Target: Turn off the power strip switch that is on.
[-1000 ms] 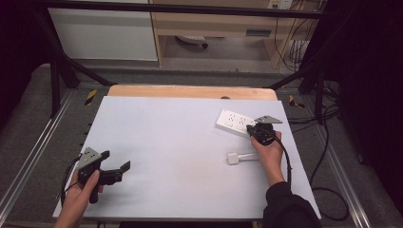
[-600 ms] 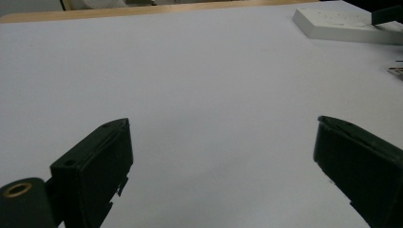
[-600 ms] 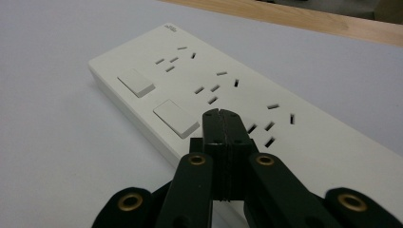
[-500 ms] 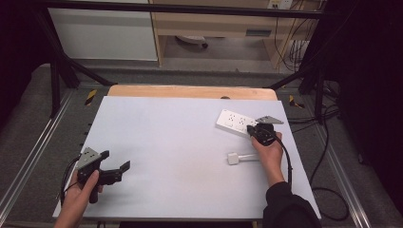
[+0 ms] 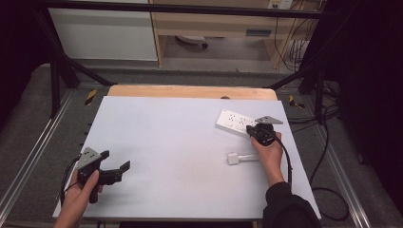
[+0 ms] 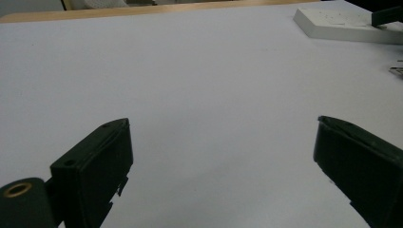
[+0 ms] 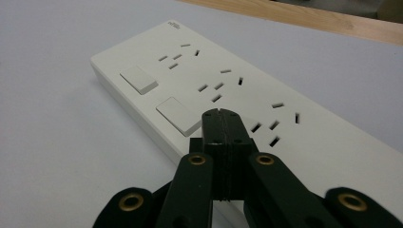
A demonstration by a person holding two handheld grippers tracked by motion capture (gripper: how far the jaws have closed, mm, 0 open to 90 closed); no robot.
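— Power strip (image 5: pixel 237 122): where, and which way does it run?
— Far right of the table (image 5: pixel 180 142), long axis slanting toward the right edge.
— Right gripper (image 7: pixel 222 124)?
— Jaws pressed together over it, beside a switch (image 7: pixel 178 115).
— Left gripper (image 5: pixel 114 172)?
— Spread wide, near-left, pointing right.

White power strip (image 5: pixel 235 122) flat on table (image 5: pixel 166 142)
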